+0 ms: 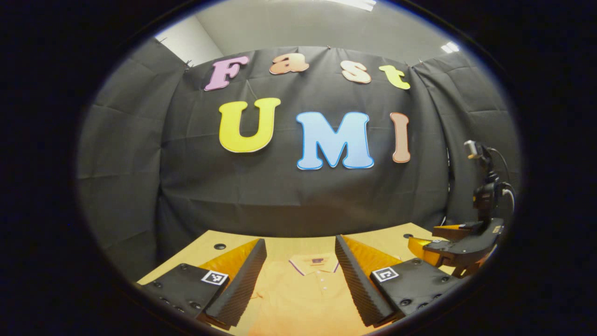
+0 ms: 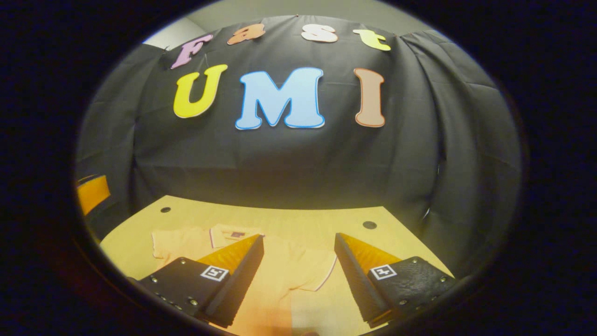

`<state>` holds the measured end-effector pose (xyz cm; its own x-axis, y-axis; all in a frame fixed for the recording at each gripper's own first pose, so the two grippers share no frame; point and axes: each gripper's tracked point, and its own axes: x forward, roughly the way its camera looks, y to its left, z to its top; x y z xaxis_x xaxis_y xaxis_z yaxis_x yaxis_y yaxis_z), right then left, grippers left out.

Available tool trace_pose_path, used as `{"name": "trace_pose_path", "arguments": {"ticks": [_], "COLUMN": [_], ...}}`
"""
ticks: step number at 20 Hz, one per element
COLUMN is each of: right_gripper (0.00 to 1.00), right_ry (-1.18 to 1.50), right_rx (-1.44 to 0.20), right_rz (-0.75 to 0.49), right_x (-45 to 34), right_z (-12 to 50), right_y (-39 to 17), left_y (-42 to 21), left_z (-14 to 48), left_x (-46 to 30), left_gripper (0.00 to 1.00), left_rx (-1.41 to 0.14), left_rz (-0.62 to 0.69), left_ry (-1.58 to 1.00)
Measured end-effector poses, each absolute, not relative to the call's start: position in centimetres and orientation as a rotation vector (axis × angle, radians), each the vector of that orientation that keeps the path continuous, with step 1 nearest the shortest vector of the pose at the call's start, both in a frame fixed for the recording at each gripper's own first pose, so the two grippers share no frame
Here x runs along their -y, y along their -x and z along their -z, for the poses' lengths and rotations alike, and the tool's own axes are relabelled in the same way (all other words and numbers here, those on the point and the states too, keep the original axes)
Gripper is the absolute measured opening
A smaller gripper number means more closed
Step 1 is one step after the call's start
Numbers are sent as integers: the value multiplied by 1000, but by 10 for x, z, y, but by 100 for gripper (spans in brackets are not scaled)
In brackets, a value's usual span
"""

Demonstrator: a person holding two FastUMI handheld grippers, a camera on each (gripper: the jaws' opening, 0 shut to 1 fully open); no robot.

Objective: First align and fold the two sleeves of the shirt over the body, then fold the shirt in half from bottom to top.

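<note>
Shirt [image 1: 303, 294] spread flat on counter [image 2: 289, 217], sleeves unfolded; left gripper [image 1: 301, 275] and right gripper [image 2: 298, 275] above it, jaws released.

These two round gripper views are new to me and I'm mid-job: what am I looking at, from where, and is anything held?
Each picture comes from a camera riding on a handheld two-finger gripper, looking forward along its fingers. In the left gripper view, the left gripper hangs open above the shirt, whose collar faces the far wall; the other gripper shows at the right edge. In the right gripper view, the right gripper is also open, above the shirt's sleeve. The shirt lies flat on a wooden table, sleeves spread and unfolded. Nothing is held.
</note>
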<state>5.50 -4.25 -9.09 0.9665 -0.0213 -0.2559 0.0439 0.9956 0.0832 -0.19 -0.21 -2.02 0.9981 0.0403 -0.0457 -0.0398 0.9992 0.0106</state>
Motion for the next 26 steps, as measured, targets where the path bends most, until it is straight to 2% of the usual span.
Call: {"name": "trace_pose_path", "arguments": {"ticks": [13, 19, 24, 26], "right_gripper": [95, 95, 95, 95], "right_ry": [-227, -246, -241, -237], "right_rx": [-620, -698, -746, -764], "right_rz": [136, 182, 189, 189], "right_x": [89, 95, 93, 92], "right_z": [230, 257, 273, 278], "right_y": [-141, -162, -164, -164], "left_y": [23, 34, 36, 37], "left_z": [48, 49, 50, 51], "left_x": [-16, -22, -24, -24], "left_gripper": [99, 94, 98, 96], "left_rx": [-116, -123, -125, -126], "left_rz": [-137, -164, -170, -169], "left_ry": [-16, -18, -12, -13]}}
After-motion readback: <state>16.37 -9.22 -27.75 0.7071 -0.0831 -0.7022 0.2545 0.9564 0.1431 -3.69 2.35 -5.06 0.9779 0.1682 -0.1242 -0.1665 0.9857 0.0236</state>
